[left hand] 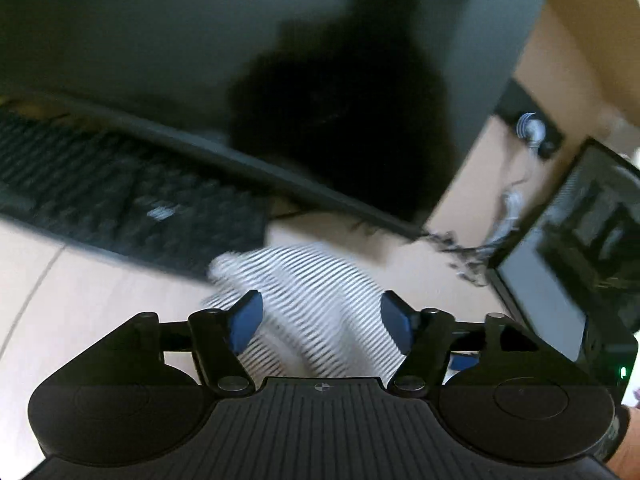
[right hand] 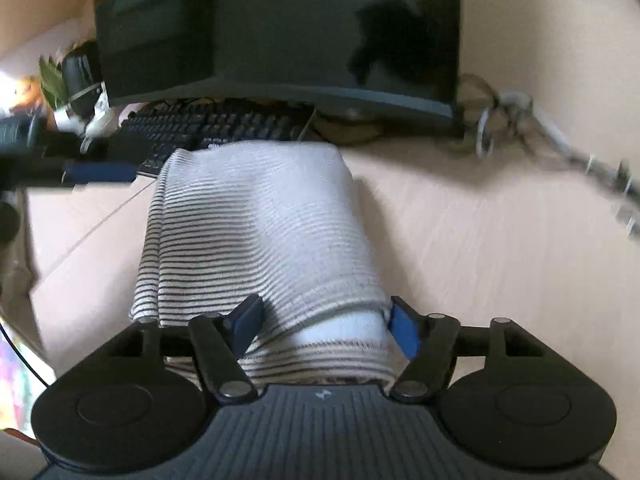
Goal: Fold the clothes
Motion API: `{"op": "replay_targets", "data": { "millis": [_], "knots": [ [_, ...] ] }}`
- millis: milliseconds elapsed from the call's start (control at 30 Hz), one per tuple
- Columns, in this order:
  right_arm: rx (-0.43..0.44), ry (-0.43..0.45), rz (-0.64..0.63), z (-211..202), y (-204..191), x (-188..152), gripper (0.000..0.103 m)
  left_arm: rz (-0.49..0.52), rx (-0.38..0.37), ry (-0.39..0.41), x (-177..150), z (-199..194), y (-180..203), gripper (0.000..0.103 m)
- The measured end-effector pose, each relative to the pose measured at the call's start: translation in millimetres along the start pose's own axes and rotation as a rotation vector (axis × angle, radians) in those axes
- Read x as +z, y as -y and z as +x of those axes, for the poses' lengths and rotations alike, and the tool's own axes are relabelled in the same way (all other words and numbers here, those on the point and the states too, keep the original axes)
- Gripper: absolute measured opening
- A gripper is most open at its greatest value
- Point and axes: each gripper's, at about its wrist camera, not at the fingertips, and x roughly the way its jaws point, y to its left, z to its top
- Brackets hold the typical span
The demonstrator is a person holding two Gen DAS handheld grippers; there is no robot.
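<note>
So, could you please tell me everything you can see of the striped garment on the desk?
The white knit garment with thin dark stripes looks ribbed and soft. It lies folded into a narrow layered bundle on the pale wooden desk, its far end near the black keyboard. The right gripper has open jaws on either side of its near edge, where plain white fabric shows; the left gripper is open over it too.

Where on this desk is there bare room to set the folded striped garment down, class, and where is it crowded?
Bare desk lies right of the striped garment, bordered behind by the monitor and far right by tangled cables. A smaller patch lies left of the garment. Crowded: the keyboard and clutter behind it, at the back left.
</note>
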Motion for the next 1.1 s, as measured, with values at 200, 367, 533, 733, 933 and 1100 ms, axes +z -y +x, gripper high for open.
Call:
{"op": "replay_targets", "data": {
  "millis": [200, 367, 533, 733, 933, 1100],
  "knots": [
    [0.055, 0.151, -0.113, -22.5, -41.2, 6.1, 0.07, -0.039, -0.029, -0.077, -5.4, 50.7, -18.9, 0.07],
    [0.028, 0.035, -0.155, 17.0, -65.8, -16.4, 0.075, -0.047, -0.036, -0.061, -15.8, 61.5, -26.9, 0.071],
    [0.049, 0.033, -0.131, 21.7, -63.2, -14.5, 0.077, -0.012, 0.003, -0.004, -27.9, 59.9, -14.8, 0.079],
    [0.111, 0.052, -0.147, 27.4, -53.8, -14.9, 0.083, 0.121, 0.106, 0.066, -46.4, 61.4, 12.7, 0.088],
    [0.209, 0.12, -0.147, 18.5, -32.5, -27.3, 0.089, -0.033, 0.176, 0.177, -63.2, 31.0, 19.2, 0.097],
    [0.269, 0.137, -0.085, -6.1, 6.3, -35.6, 0.103, -0.116, 0.356, 0.256, -88.8, -11.0, 53.4, 0.103]
  ]
}}
